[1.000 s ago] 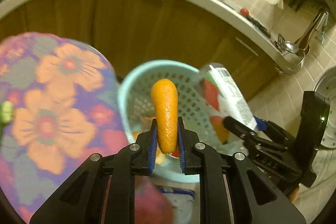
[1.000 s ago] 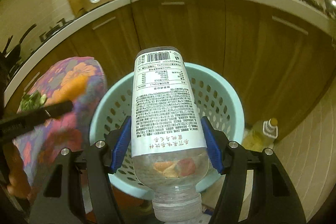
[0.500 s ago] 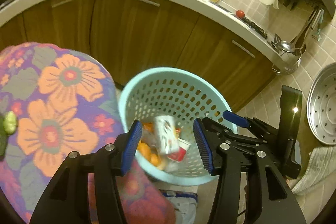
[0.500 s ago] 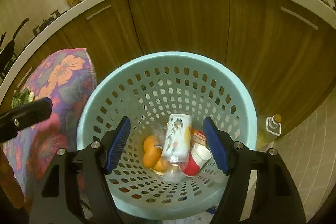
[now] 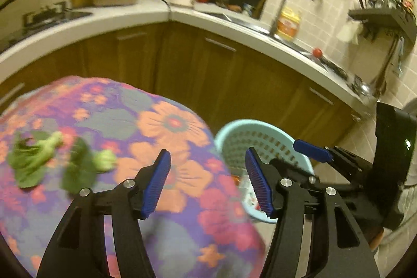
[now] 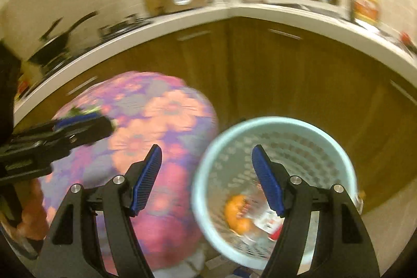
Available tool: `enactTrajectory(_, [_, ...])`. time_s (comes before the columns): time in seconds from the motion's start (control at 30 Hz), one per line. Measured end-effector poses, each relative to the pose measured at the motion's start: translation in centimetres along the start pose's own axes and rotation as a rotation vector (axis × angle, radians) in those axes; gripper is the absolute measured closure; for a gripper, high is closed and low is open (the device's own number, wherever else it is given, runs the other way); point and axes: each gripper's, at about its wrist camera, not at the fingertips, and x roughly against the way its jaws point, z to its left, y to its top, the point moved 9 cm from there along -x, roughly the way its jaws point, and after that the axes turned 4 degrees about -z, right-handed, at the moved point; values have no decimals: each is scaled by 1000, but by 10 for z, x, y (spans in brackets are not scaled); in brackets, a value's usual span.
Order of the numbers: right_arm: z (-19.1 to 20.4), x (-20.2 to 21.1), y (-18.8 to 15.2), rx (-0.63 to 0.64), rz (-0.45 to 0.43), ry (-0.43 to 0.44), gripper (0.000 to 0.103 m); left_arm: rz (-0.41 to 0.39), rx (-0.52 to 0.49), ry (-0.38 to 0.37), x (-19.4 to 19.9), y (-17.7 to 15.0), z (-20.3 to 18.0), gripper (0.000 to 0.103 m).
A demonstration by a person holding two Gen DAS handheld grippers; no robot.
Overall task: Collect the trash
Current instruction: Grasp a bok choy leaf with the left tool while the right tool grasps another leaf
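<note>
Both grippers empty. Left gripper [image 5: 207,183] has just been opening and now stands spread, nothing between the blue pads; right gripper [image 6: 207,180] likewise spread and holding nothing. Pale blue basket [image 6: 336,147] sits lower right in the right wrist view, with orange peel [image 6: 237,212] and a red-capped bottle [image 6: 271,223] lying in its bottom. Remaining trash as far as can be seen: green vegetable scraps [image 5: 39,158] at the left of the left wrist view, lying on the flowered cloth [image 5: 156,127] that covers the table, well apart from the basket. Both views motion-blurred, so the scraps' exact outline is uncertain. Judgement: the step in hand is the reach toward the greens. To do it well, bring the left gripper down over the thicker pale stem rather than the limp leaves, pads either side, and close without snagging the cloth. The right gripper could take the second piece just beside it.
</note>
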Motion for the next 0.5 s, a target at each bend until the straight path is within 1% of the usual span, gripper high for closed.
enactTrajectory(0.1, [35, -11, 6, 53, 11, 47, 35, -45, 34, 38, 22, 11, 31, 45])
enactTrajectory(0.13, [50, -18, 8, 71, 21, 72, 35, -62, 46, 55, 31, 14, 45, 44])
enactTrajectory(0.2, [72, -27, 9, 107, 34, 93, 35, -86, 67, 91, 43, 18, 70, 41])
enactTrajectory(0.3, [109, -46, 11, 163, 53, 130, 35, -107, 127, 164, 60, 20, 126, 40])
enactTrajectory(0.33, [121, -54, 12, 173, 62, 150, 35, -109, 144, 182, 62, 19, 139, 40])
enactTrajectory(0.4, [139, -68, 12, 191, 77, 169, 35, -123, 191, 252, 69, 16, 181, 40])
enactTrajectory(0.47, [155, -83, 12, 211, 97, 191, 35, -125, 228, 311, 70, 11, 214, 40])
enactTrajectory(0.5, [163, -89, 13, 215, 107, 205, 35, -118, 244, 327, 69, 8, 226, 40])
